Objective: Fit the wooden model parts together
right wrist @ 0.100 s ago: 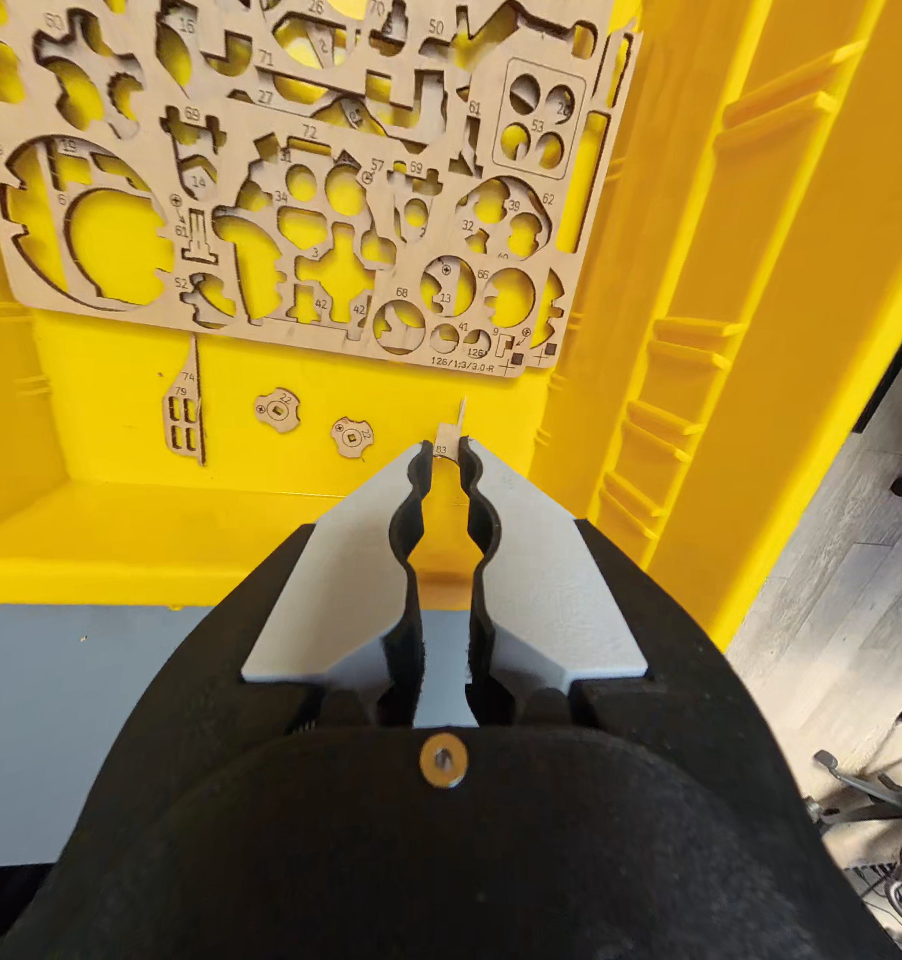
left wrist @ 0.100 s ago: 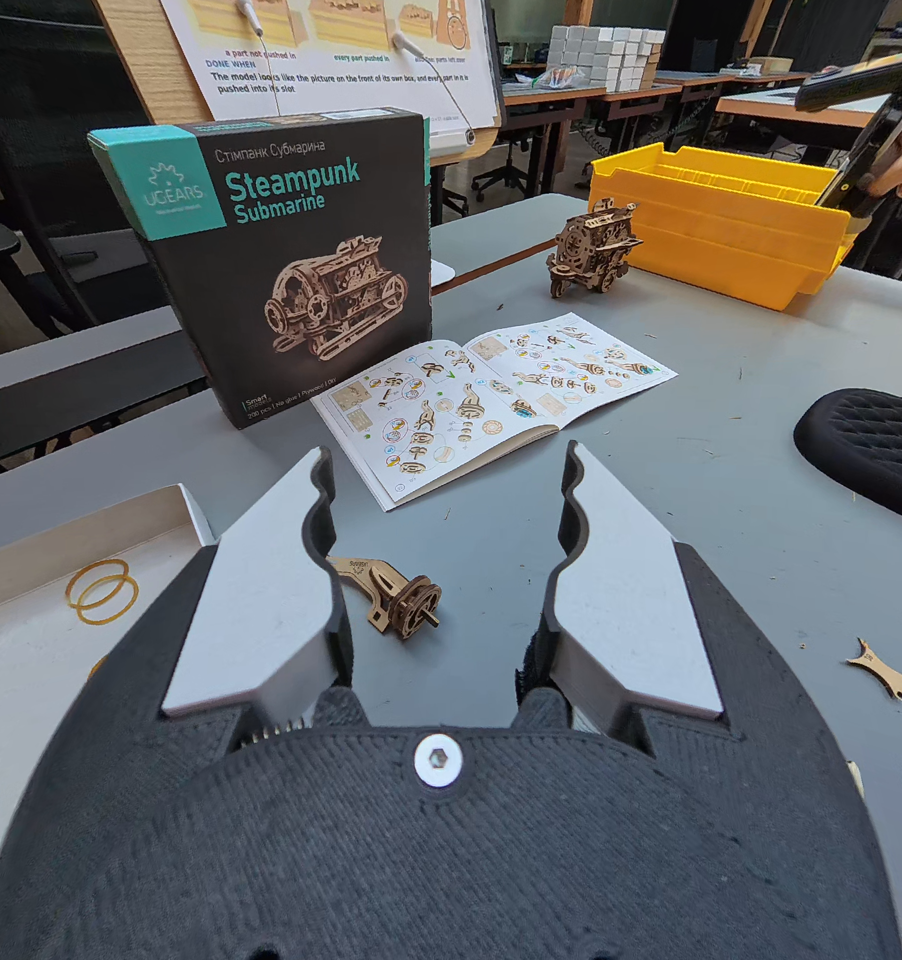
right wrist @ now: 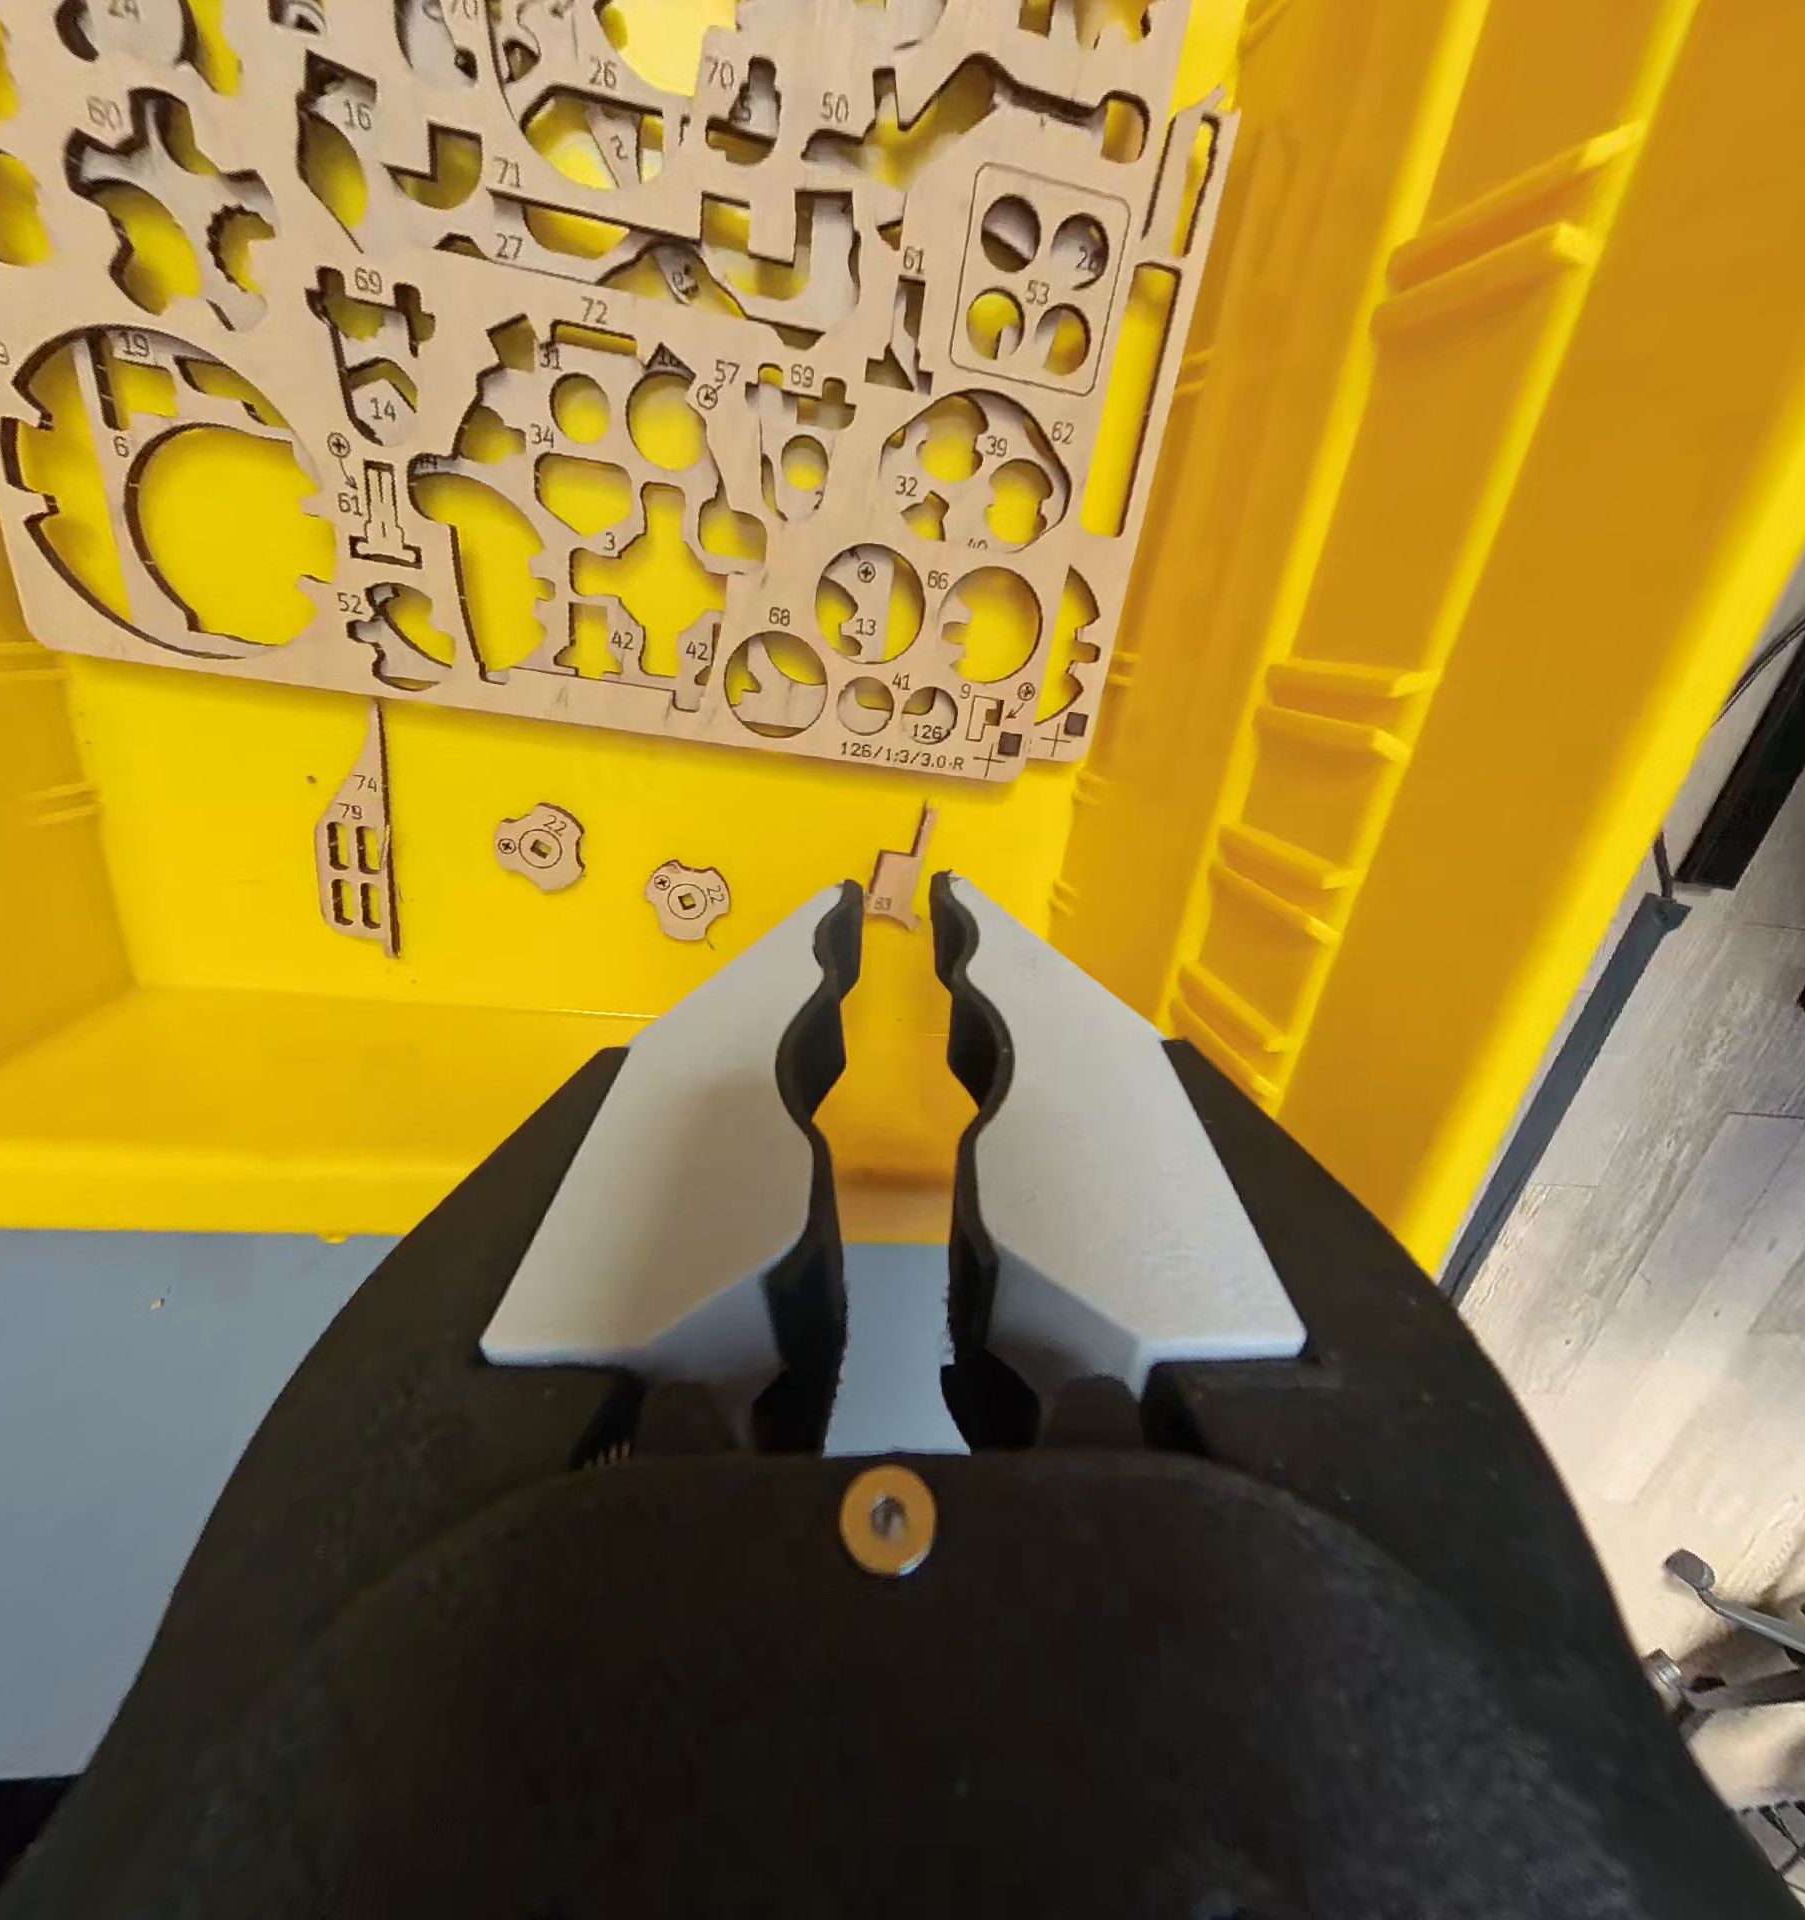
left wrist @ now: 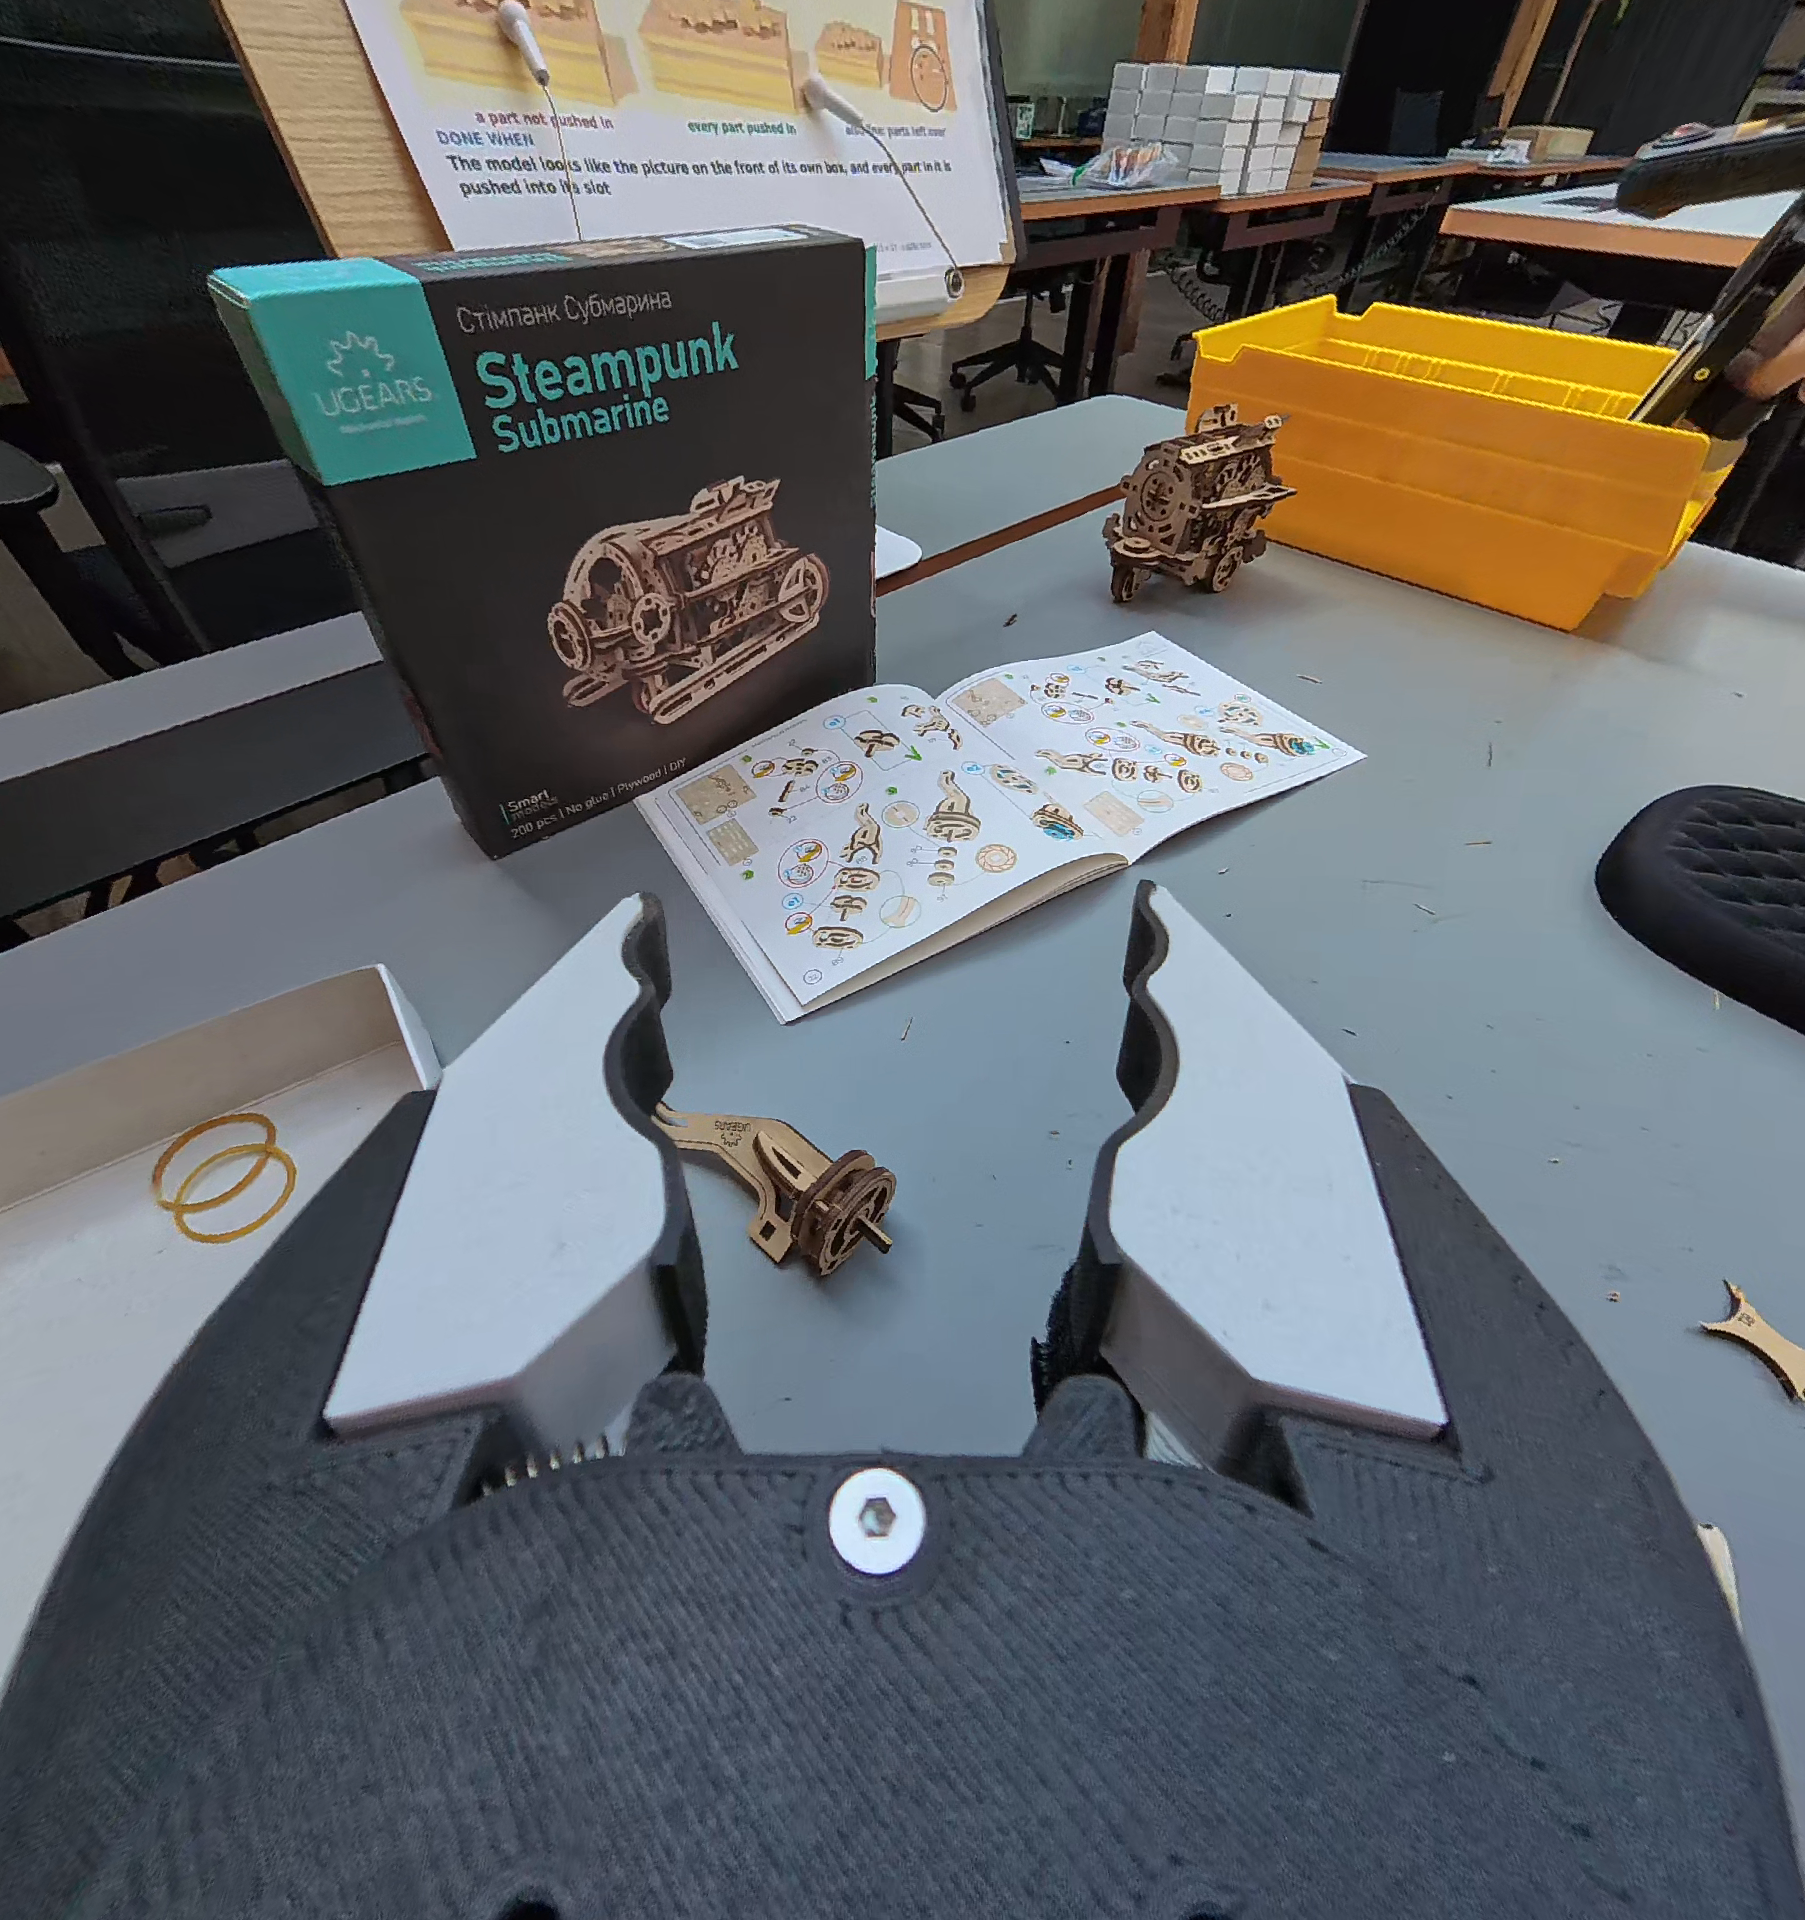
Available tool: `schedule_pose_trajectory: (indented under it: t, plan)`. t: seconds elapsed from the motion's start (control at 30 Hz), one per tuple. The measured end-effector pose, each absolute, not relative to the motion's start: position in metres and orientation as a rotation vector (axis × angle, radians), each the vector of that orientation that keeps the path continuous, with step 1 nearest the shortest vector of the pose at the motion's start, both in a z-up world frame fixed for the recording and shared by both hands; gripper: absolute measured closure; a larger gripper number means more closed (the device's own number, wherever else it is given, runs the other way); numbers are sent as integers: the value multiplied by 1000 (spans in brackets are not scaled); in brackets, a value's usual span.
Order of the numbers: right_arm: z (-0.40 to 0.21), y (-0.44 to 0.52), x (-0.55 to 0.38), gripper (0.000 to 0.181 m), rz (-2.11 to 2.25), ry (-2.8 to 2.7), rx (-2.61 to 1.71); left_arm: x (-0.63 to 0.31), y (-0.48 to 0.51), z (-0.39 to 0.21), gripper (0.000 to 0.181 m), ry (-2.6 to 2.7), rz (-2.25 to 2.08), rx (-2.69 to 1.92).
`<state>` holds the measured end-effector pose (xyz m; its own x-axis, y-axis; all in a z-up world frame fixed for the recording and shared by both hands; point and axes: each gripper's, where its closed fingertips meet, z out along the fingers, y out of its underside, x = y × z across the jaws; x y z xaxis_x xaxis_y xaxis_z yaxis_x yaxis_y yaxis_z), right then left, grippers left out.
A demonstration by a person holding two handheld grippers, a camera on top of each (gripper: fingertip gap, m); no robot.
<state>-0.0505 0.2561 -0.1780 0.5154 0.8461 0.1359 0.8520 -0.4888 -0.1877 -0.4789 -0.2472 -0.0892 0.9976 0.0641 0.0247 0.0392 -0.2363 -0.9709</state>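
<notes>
In the left wrist view my left gripper (left wrist: pixel 898 904) is open and empty just above the grey table (left wrist: pixel 1397 1039). A small wooden sub-assembly (left wrist: pixel 794 1184), an arm with a wheel and axle, lies on the table between its fingers, apart from both. A partly built wooden model (left wrist: pixel 1194 499) stands farther back by the yellow bin (left wrist: pixel 1428 457). In the right wrist view my right gripper (right wrist: pixel 898 885) reaches into the bin (right wrist: pixel 1293 623). Its jaws stand a narrow gap apart, with a tiny flat wooden part (right wrist: pixel 893 878) on the bin floor between the tips.
A punched-out plywood sheet (right wrist: pixel 565 416), two small round parts (right wrist: pixel 539 847) (right wrist: pixel 687 899) and a windowed part (right wrist: pixel 358 873) lie in the bin. On the table are the kit box (left wrist: pixel 586 540), open manual (left wrist: pixel 991 800), white tray with rubber bands (left wrist: pixel 223 1174), black pad (left wrist: pixel 1750 904) and a wood offcut (left wrist: pixel 1771 1351). The left gripper's tips are roughly 65 cm from the right gripper's. Measured from the fingertips, the wood offcut (left wrist: pixel 1771 1351) is 20 cm or so from the left gripper and 55 cm from the right.
The right gripper's jaws have widened very slightly around the tiny part. The left gripper and the sub-assembly have not visibly moved.
</notes>
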Motion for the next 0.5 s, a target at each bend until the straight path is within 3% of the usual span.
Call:
schedule_pose_trajectory:
  t: [0.17, 0.3, 0.4, 0.5]
  plan:
    - [-98, 209, -79, 158, 159, -1249, -2231, -482, -249, -85, 94, -91, 12, -1792]
    - [-22, -22, -196, 156, 906, -1590, -1357, -485, -251, -85, 94, -82, 42, -1797]
    - [-77, -196, -234, 151, 1222, -2052, -926, -486, -253, -86, 94, -81, 32, -1795]
    - [-137, -266, -249, 147, 1336, -2344, -885, -484, -253, -88, 93, -85, -1, -1792]
